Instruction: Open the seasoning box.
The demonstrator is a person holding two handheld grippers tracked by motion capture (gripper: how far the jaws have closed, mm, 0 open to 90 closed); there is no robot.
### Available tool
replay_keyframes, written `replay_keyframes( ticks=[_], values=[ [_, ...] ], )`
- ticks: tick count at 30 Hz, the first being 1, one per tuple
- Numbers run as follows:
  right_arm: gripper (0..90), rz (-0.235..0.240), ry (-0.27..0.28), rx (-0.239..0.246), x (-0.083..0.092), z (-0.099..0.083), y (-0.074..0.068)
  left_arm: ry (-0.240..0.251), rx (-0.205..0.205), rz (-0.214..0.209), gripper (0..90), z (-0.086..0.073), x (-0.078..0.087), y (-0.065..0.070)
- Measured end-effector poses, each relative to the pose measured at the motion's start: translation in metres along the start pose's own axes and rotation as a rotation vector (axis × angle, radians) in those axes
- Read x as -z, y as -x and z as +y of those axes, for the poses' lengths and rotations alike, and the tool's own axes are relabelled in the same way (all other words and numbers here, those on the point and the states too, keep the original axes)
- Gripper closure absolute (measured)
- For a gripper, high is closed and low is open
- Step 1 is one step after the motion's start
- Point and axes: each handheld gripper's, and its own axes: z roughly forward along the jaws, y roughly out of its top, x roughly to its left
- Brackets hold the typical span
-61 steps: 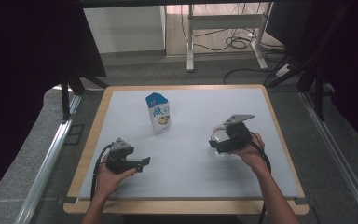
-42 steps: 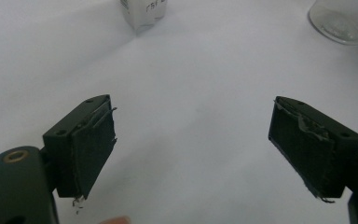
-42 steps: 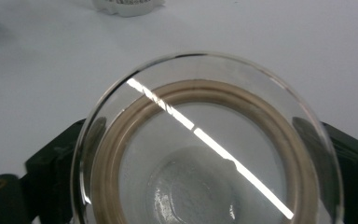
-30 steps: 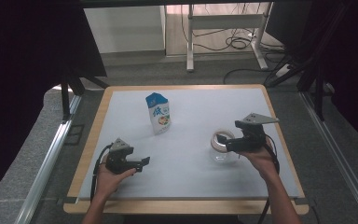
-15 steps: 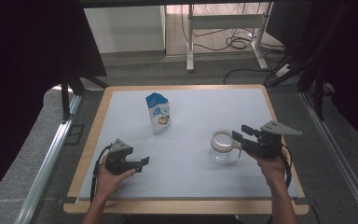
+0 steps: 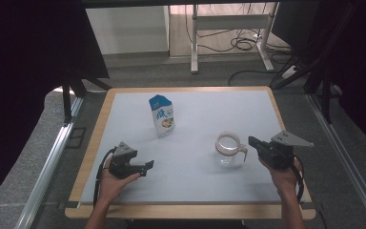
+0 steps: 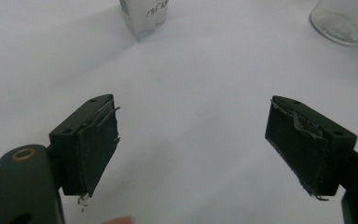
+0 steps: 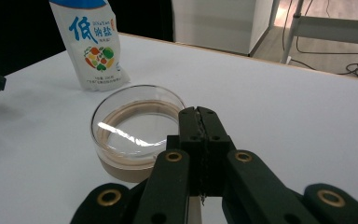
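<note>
High view: my right gripper [image 6: 253, 142] sits just to the right of the glass jar [image 6: 229, 149], its tip beside the jar's handle, and whether it touches the glass I cannot tell from up here. The jar stands upright on the white table [image 6: 190, 181], right of centre. My left gripper [image 6: 148, 165] rests low near the front left of the table, well apart from the jar.

In the right gripper view my jaws have just been closing and now stand pressed flat together with nothing between them; the jar [image 8: 137, 130] lies just beyond and to the left of their tips, a tan ring visible round the inside of its rim. Behind it the salt pouch [image 8: 89, 44] stands upright, blue on top with a printed picture of vegetables.

In the left gripper view my jaws gape wide over bare table, with nothing between the pads. The foot of the pouch [image 7: 143, 16] shows at the top, and the jar's base [image 7: 342, 23] at the upper right corner, both well apart from the pads
</note>
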Motion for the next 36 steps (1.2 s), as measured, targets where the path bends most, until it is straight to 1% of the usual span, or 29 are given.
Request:
replay_keyframes(
  ticks=[3, 4, 5, 7, 10, 13, 15, 16, 20, 21, 24, 26, 28, 32, 34, 36],
  values=[
    [89.8, 0.001, -0.004, 0.008, -0.001, 0.0, -0.002, -0.002, -0.002, 0.002, 17.0, 0.0, 0.0, 0.0],
    [89.8, 0.005, -0.004, 0.008, -0.002, 0.0, -0.002, -0.004, -0.01, 0.0, 17.1, 0.0, -0.001, 0.0],
    [89.8, 0.009, -0.009, 0.007, -0.003, 0.0, -0.003, -0.008, -0.005, -0.001, 17.1, 0.0, -0.001, 0.001],
    [89.8, 0.01, -0.02, 0.018, -0.006, -0.002, -0.005, -0.008, -0.015, -0.005, 17.9, 0.0, -0.002, 0.003],
    [89.8, 0.016, -0.036, 0.02, -0.013, -0.006, -0.007, -0.008, -0.022, -0.011, 19.3, 0.0, -0.002, 0.003],
    [89.8, 0.019, -0.045, 0.022, -0.017, -0.008, -0.008, -0.005, -0.019, -0.006, 19.7, 0.0, -0.001, 0.002],
    [89.8, 0.02, -0.047, 0.024, -0.018, -0.008, -0.009, -0.003, -0.01, -0.004, 19.8, 0.0, -0.001, 0.002],
    [89.8, 0.02, -0.047, 0.023, -0.019, -0.008, -0.01, -0.002, -0.013, -0.003, 20.0, 0.0, -0.001, 0.001],
    [89.8, 0.018, -0.044, 0.014, -0.019, -0.009, -0.008, -0.005, 0.003, 0.001, 20.2, -0.001, -0.002, 0.001],
    [89.8, 0.017, -0.044, 0.014, -0.019, -0.009, -0.008, -0.008, 0.001, 0.001, 20.3, -0.001, -0.002, 0.001],
    [89.8, 0.013, -0.048, 0.022, -0.018, -0.009, -0.009, -0.005, 0.006, 0.005, 22.3, -0.001, -0.001, 0.001],
    [89.8, 0.009, -0.05, 0.031, -0.018, -0.009, -0.009, -0.007, 0.016, 0.01, 23.2, -0.001, 0.0, 0.0],
    [89.8, 0.003, -0.053, 0.037, -0.017, -0.008, -0.01, -0.007, 0.016, 0.004, 23.8, -0.001, 0.0, 0.0],
    [89.8, 0.005, -0.051, 0.033, -0.016, -0.009, -0.01, -0.012, 0.014, 0.011, 22.4, -0.002, -0.001, 0.002],
    [89.8, 0.004, -0.05, 0.033, -0.016, -0.009, -0.011, -0.004, 0.011, 0.02, 21.7, -0.002, -0.001, 0.002],
    [89.8, 0.002, -0.05, 0.037, -0.016, -0.01, -0.011, 0.005, 0.012, 0.025, 23.0, -0.001, 0.001, 0.001]
  ],
)
